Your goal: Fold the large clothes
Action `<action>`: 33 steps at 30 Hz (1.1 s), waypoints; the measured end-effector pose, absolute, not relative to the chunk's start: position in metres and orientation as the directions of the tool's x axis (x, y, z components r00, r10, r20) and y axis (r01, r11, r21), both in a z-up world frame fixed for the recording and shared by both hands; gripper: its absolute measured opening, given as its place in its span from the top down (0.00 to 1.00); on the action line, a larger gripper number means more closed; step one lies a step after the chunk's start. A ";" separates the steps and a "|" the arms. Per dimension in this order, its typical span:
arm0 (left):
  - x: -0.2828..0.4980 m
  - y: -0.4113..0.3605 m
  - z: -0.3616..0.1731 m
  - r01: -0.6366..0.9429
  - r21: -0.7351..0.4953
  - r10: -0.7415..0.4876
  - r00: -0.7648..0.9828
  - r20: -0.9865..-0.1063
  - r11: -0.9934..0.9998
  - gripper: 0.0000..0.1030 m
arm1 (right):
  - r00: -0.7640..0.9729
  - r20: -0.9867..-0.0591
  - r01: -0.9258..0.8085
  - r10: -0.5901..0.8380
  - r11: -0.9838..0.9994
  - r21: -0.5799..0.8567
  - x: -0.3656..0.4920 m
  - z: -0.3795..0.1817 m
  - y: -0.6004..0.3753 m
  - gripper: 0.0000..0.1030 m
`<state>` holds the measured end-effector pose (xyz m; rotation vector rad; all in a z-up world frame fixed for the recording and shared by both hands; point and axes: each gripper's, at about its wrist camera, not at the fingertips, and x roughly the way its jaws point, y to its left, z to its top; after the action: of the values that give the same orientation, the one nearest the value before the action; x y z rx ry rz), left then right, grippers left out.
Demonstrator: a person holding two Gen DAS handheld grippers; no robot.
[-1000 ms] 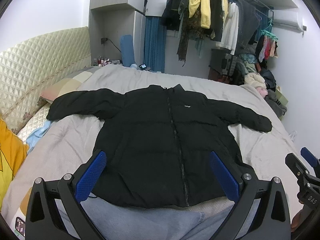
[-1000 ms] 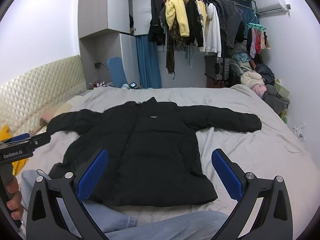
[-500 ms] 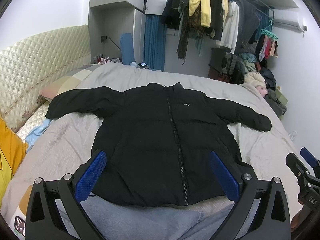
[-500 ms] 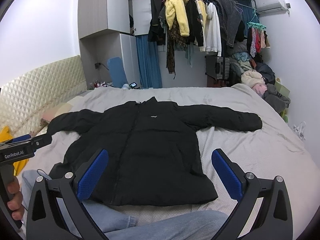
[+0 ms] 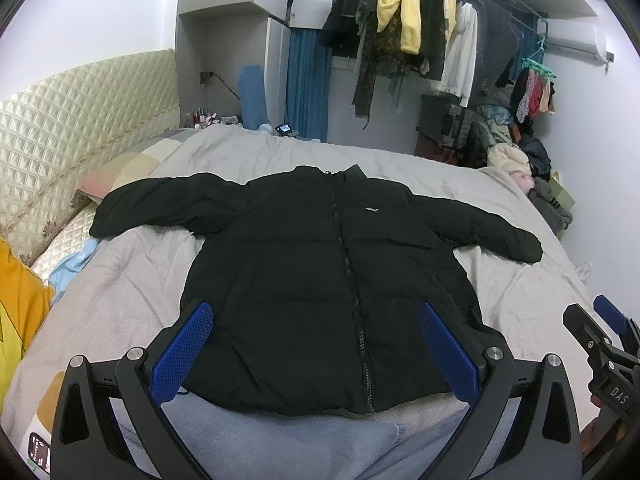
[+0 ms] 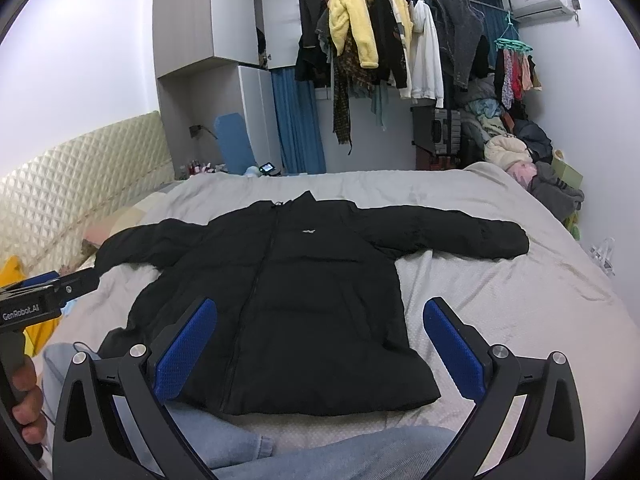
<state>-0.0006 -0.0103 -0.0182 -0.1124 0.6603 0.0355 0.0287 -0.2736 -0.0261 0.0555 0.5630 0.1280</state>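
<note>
A black puffer jacket [image 5: 332, 280] lies flat, front up and zipped, on the grey bed, both sleeves spread out sideways. It also shows in the right wrist view [image 6: 280, 300]. My left gripper [image 5: 316, 316] is open and empty, hovering above the jacket's hem. My right gripper [image 6: 320, 312] is open and empty, above the hem toward the jacket's right side. The right gripper shows at the edge of the left wrist view [image 5: 608, 344], and the left gripper at the edge of the right wrist view [image 6: 44, 296].
The grey bedspread [image 6: 500, 292] surrounds the jacket. A quilted headboard [image 5: 72, 120] and pillows [image 5: 132, 168] are at the left. A clothes rack [image 6: 400, 40] and a pile of clothes [image 6: 532, 160] stand beyond the bed. The person's legs in grey trousers [image 5: 300, 448] are at the near edge.
The left gripper has tilted slightly, so the jacket sits a little lower and nearer in its view. The right gripper and the jacket have barely moved.
</note>
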 end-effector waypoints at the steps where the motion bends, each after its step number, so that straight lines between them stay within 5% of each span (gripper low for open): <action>1: -0.001 -0.012 -0.019 -0.069 -0.094 -0.003 0.788 -0.615 0.993 0.00 | 0.838 -0.528 -0.106 0.136 0.991 0.087 0.029 -0.026 -0.274 0.00; 14: 0.019 -0.020 -0.006 -0.076 -0.062 0.026 0.814 -0.580 0.995 0.00 | 0.838 -0.530 -0.096 0.129 0.991 0.089 0.056 -0.035 -0.288 0.00; 25: 0.083 -0.003 -0.006 0.005 -0.129 -0.085 0.782 -0.617 0.992 0.00 | 0.850 -0.520 -0.041 0.084 0.995 0.094 0.092 -0.045 -0.316 0.00; 33: 0.134 0.018 -0.031 -0.037 -0.065 -0.010 0.801 -0.599 0.997 0.00 | 0.841 -0.539 0.033 0.046 0.990 0.135 0.120 -0.055 -0.339 0.00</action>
<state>0.1341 0.0175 -0.0310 -0.0747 0.6421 0.0145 0.1204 -0.3390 -0.0546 0.1411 0.5725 0.0068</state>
